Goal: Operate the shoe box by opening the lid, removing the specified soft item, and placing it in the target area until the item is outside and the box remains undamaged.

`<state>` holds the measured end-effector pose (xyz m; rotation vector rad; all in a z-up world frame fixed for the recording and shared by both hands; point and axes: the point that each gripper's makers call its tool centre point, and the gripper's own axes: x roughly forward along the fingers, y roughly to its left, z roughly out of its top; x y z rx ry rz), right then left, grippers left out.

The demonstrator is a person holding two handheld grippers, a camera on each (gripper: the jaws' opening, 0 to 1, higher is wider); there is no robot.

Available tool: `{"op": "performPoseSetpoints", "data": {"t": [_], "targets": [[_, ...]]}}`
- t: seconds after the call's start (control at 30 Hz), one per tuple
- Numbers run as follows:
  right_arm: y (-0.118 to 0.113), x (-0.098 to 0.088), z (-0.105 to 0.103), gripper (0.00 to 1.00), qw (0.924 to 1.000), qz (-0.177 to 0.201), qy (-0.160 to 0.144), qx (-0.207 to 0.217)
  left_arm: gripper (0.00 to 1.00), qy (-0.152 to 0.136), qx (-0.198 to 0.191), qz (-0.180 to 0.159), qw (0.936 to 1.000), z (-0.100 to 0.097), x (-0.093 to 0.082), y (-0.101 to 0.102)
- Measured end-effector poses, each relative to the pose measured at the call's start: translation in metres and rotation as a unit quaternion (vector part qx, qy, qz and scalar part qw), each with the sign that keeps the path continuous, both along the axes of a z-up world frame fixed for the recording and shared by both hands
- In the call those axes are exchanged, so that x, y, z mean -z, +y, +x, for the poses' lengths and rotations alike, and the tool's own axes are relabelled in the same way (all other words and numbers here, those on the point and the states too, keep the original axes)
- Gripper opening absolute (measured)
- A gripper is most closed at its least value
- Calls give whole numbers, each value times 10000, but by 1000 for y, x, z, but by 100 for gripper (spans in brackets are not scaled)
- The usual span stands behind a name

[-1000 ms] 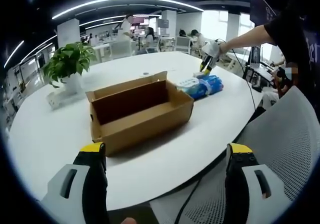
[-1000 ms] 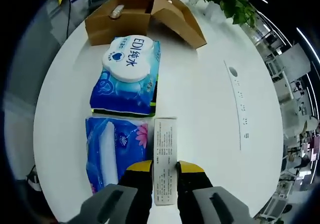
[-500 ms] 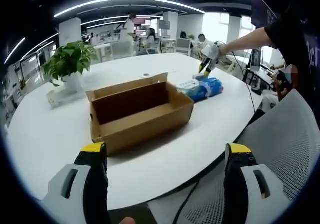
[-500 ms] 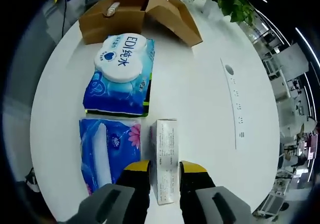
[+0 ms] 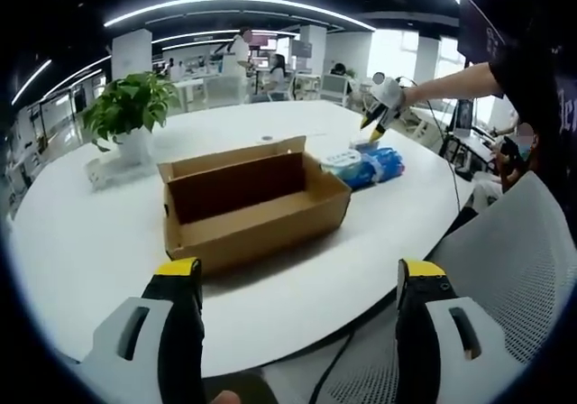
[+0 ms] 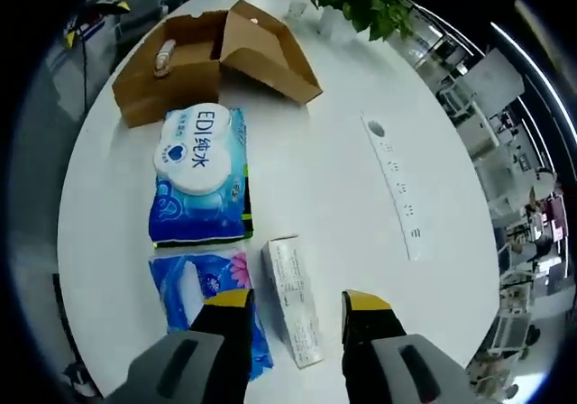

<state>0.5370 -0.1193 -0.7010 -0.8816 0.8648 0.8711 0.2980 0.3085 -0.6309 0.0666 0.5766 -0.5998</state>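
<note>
While both claws gape, glossy packs (image 6: 200,177) flank the cardboard box (image 6: 216,57).

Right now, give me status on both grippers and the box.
Left gripper open, short of the shoe box. Right gripper open above the small white carton. Box lid open; two wipe packs on the table. Nothing blocking.

Potted plant (image 5: 126,106) on white table (image 5: 81,242)

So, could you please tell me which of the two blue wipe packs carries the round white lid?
It is the wipe pack lying nearer the shoe box; the flowered pack beside the right tongs lacks that lid.
</note>
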Motion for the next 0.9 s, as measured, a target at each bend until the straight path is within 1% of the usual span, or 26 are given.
{"op": "performPoseSetpoints", "data": {"t": [0.07,0.13,0.3,0.37,0.43,0.57,0.67,0.7,0.77,0.83,0.9], "targets": [[3,-4,-5,37,9997,187,-18,179,84,54,-30,-66,10000,0,1,1],[5,-9,-9,39,9991,323,-76,261,84,114,-65,-101,9999,0,2,2],[10,-24,-22,42,9955,718,-200,592,81,108,-115,-256,9995,1,0,2],[13,-28,-28,43,9943,808,-241,658,80,98,-130,-286,9995,1,-1,1],[17,-32,-34,44,9920,958,-292,764,78,97,-135,-276,9995,0,-2,1],[31,-42,-50,47,9841,1405,-425,1004,75,55,-114,-259,9996,2,-3,1],[43,-44,-65,48,9795,1641,-432,1084,73,51,-40,-209,9998,5,-3,1],[47,-43,-72,49,9793,1684,-421,1038,72,60,-14,-180,9998,6,-2,1],[52,-42,-81,50,9784,1728,-448,1046,72,41,35,-144,9999,9,-2,1],[61,-43,-92,51,9751,1868,-455,1103,71,23,104,-75,9999,13,-2,2],[68,-41,-101,53,9738,1936,-434,1110,71,15,164,-30,9999,18,-2,3]]}}
